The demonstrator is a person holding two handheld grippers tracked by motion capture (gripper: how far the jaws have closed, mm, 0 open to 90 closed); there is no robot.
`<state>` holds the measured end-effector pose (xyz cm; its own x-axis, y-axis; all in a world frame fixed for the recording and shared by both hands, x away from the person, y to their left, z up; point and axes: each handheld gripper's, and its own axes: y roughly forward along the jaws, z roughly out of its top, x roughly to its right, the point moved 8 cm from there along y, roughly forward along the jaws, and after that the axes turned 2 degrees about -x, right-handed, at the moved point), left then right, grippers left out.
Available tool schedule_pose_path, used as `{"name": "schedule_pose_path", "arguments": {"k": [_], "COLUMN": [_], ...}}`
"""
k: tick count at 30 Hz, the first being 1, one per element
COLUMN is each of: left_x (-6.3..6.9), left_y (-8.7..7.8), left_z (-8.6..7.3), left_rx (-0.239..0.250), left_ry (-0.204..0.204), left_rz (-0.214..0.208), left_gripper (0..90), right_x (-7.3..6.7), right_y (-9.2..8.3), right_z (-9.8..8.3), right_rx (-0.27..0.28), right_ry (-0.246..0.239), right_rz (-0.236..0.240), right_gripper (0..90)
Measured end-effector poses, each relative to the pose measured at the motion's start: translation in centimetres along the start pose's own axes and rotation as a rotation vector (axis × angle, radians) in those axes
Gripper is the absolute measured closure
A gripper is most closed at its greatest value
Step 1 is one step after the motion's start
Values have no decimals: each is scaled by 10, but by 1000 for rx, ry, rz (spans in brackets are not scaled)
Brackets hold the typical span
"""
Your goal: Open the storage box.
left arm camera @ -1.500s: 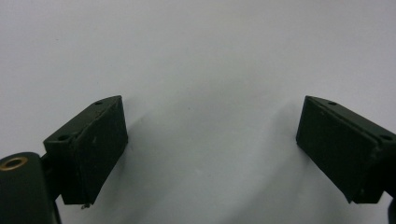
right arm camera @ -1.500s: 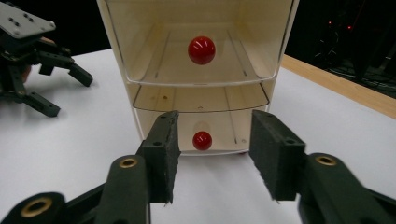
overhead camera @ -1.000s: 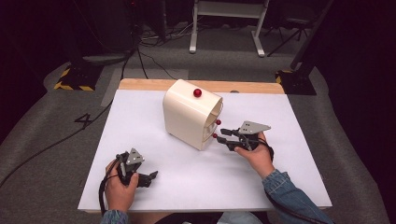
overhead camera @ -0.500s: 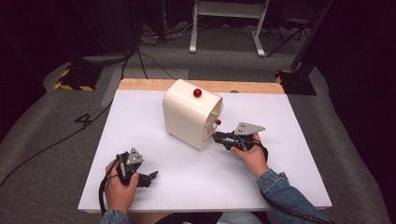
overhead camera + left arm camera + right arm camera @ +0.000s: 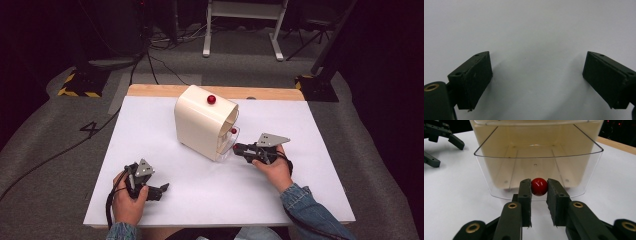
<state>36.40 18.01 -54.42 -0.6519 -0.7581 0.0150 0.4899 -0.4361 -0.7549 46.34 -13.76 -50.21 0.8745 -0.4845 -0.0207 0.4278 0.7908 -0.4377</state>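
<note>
A: R gripper (image 5: 539, 187), status?

B: Jaws clamped on a red ball (image 5: 539, 186), held just at the near lip of the clear tray (image 5: 584, 170) on the cream dispenser (image 5: 200, 122), mid-table.

A: Ball in the tray or out?

B: Can't tell for sure. It sits right at the rim, off the table (image 5: 165, 130).

A: L gripper (image 5: 536, 82)?

B: Jaws wide apart, nothing between them, resting over bare white tabletop at near left, well apart from the box.

A: How far along?

B: Ball's gripped, I'd say halfway. A second red ball (image 5: 211, 99) sits on top of the dispenser. Left: carry the held one off and set it down.
</note>
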Motion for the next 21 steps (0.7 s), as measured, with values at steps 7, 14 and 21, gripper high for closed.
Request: {"name": "schedule_pose_path", "arguments": {"k": [7,14,21], "left_x": [0,0,0], "left_y": [0,0,0], "left_z": [0,0,0], "left_rx": [-1,-1,-2], "left_ry": [-1,3,3], "left_rz": [-2,2,3], "left_gripper": [91,92,93], "right_x": [0,-2,-2], "right_y": [-19,-41,-52], "right_z": [-4,-14,-21], "right_rx": [-1,-19,-27], "right_ry": [19,36,36], "right_rz": [-2,-10,-23], "right_gripper": [739,739,739]}}
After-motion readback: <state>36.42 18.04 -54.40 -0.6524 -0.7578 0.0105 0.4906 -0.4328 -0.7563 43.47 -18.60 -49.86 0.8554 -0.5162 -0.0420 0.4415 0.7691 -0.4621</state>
